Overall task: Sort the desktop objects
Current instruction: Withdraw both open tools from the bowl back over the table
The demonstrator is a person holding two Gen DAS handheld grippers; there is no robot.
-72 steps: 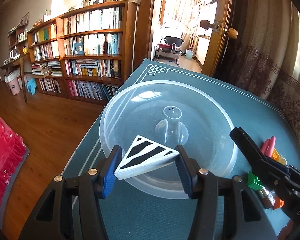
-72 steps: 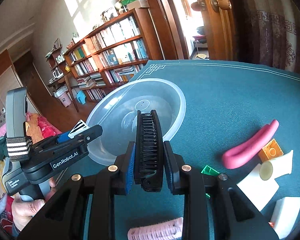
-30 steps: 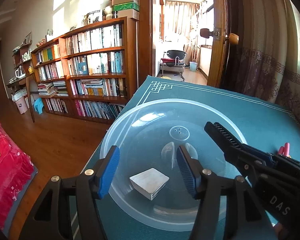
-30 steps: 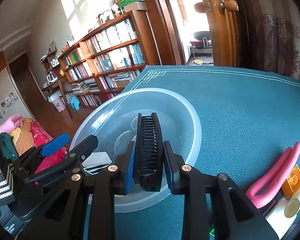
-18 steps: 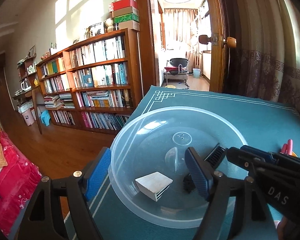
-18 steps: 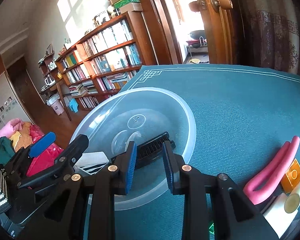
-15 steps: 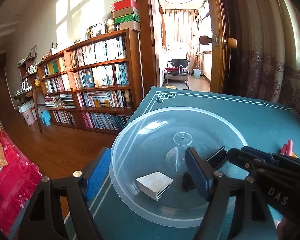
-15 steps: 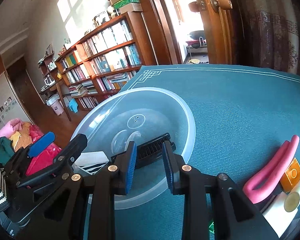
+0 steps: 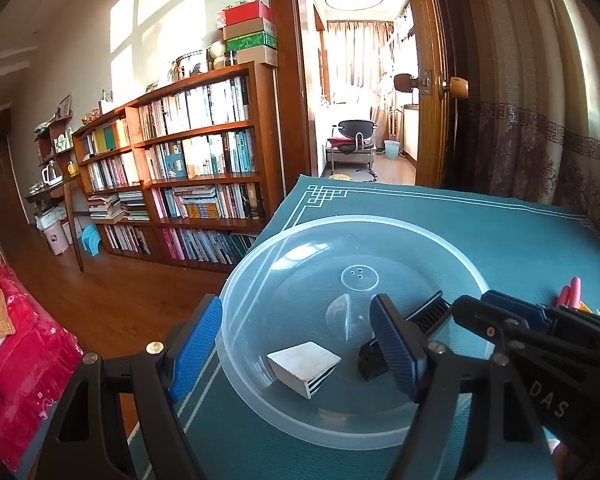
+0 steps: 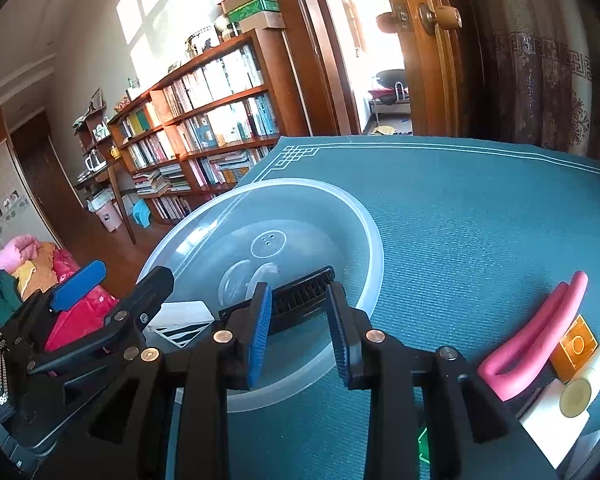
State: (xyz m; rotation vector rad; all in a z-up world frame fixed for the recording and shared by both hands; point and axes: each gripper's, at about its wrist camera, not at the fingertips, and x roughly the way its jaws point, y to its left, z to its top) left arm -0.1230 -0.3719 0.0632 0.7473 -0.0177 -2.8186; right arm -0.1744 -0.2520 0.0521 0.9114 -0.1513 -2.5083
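- A black folding comb and a white zebra-striped wedge are seen inside the clear round plastic bowl.
- Both the left gripper and the right gripper are held over the bowl, fingers apart and empty.

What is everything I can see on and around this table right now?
Bowl: one, clear, on the mat.
Wedge: one, white with black stripes, in the bowl.
Comb: one, black, in the bowl.
Pink tube: one, bent double, right of the bowl.
Orange tile: one, beside the tube.
White pieces: several, far right.
Mat: one, teal.
Bookshelf: one, brown, behind.
Left gripper: jaws open.
Right gripper: jaws open.
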